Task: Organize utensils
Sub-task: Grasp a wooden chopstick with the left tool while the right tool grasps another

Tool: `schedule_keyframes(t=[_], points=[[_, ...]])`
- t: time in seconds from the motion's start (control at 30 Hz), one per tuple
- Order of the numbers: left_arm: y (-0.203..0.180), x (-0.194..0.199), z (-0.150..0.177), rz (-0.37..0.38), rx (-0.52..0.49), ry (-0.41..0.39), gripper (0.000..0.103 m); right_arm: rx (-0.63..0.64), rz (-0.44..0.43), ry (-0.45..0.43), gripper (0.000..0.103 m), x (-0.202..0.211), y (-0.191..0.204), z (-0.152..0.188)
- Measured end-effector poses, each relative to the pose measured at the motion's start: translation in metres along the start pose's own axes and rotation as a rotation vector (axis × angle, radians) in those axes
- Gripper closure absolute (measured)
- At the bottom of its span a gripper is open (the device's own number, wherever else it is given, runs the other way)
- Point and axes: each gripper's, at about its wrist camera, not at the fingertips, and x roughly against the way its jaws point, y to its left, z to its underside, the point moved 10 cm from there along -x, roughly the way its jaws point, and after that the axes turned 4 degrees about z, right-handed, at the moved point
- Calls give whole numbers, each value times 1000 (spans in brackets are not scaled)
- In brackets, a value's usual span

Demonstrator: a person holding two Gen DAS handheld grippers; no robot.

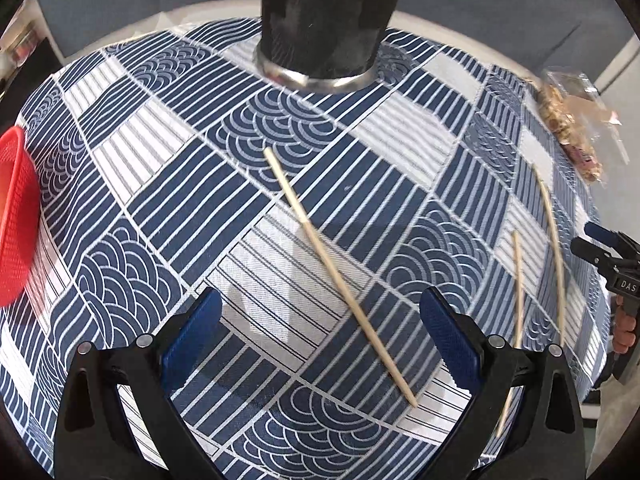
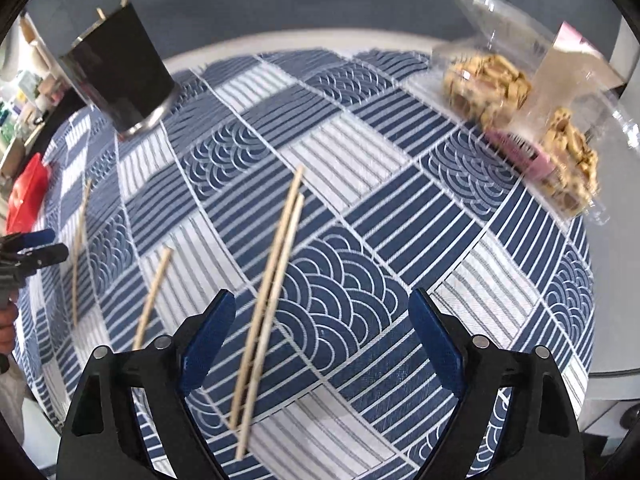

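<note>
A counter (image 2: 612, 320) covered by a blue-and-white patchwork-pattern cloth (image 1: 248, 184) carries everything. At its far side stands a tall black cylindrical holder with a metal base ring (image 2: 120, 76), two stick ends poking from its top in the right wrist view. A clear plastic clamshell box of pale brown snacks (image 2: 520, 120) sits at the far right, and a red mesh plastic basket (image 1: 14, 216) at the left edge.

The left gripper (image 1: 320, 340) has its fingers spread wide with nothing between the pads; one thin pale wooden chopstick (image 1: 340, 276) lies slantwise on the cloth just ahead of it. The right gripper (image 2: 320, 344) is likewise released, its fingers standing either side of a pair of pale wooden chopsticks lying side by side (image 2: 268, 304), not pressing on them. Two more single chopsticks (image 2: 154, 296) lie between the two grippers.

The sticks look light, stiff and smooth, so likely to roll or slip and to pivot if pinched near an end. A hold near mid-length, across the pair so both are caught together, seems safest before carrying them to the holder.
</note>
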Motion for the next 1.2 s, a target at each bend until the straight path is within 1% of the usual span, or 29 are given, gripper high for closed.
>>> schedule_keyframes(t=[0.1, 0.13, 0.17, 0.23, 0.3, 0.37, 0.57, 0.63, 0.67, 0.7, 0.73, 0.77, 0.8, 0.87, 0.9, 0.93, 0.97, 1.0, 1.03, 1.07, 1.13, 1.2], points=[[3, -7, 5, -24, 11, 22, 6, -8, -4, 36, 22, -13, -1, 3], [4, -7, 5, -47, 0, 10, 6, 1, 10, 27, 21, -14, -1, 2], [3, -8, 6, -63, -8, 12, 6, 10, 12, 25, 23, -15, 1, 1], [3, -10, 6, -88, -24, 8, 6, 19, 34, 30, 21, -18, 1, 0], [4, -12, 6, -134, -45, 4, 4, 6, 34, 34, 20, -19, 0, 0], [6, -11, 7, -133, -21, 7, 5, 8, 33, 28, 20, -19, 0, 0], [9, -7, 9, -144, -5, -5, 4, 26, 40, 30, 20, -16, 1, 1], [8, -7, 11, -146, -4, -2, 4, 48, 52, 22, 27, -14, 3, 1], [8, -7, 12, -146, -3, 2, 4, 53, 46, 19, 36, -13, 5, 0], [9, -6, 14, -146, -2, 8, 4, 64, 39, 16, 47, -11, 8, 0], [10, -7, 15, -146, -2, 16, 4, 77, 32, 13, 55, -8, 11, -1], [10, -8, 14, -145, 2, 27, 4, 86, 28, 13, 76, -7, 13, -1], [10, -9, 12, -146, 9, 37, 4, 92, 20, 19, 92, -6, 16, -1], [11, -8, 11, -152, 39, 46, 8, 93, 1, 20, 95, -5, 18, 0], [8, -8, 7, -154, 41, 36, 19, 90, -14, 8, 99, -1, 18, -1], [7, -3, 6, -153, 43, 25, 34, 82, -29, 1, 99, 2, 18, -1], [9, -1, 2, -149, 46, 25, 43, 68, -58, -7, 99, 6, 19, -1], [9, 2, 1, -144, 44, 28, 63, 51, -91, -21, 99, 12, 18, -3], [9, 3, 1, -137, 40, 33, 89, 50, -95, -27, 99, 15, 19, -4], [9, 4, 2, -108, 49, 52, 97, 49, -99, -32, 99, 18, 19, -4], [10, 5, 4, -74, 76, 65, 98, 29, -141, -47, 99, 25, 19, -6], [12, 7, 5, -80, 66, 69, 98, 19, -159, -61, 99, 31, 19, -6]])
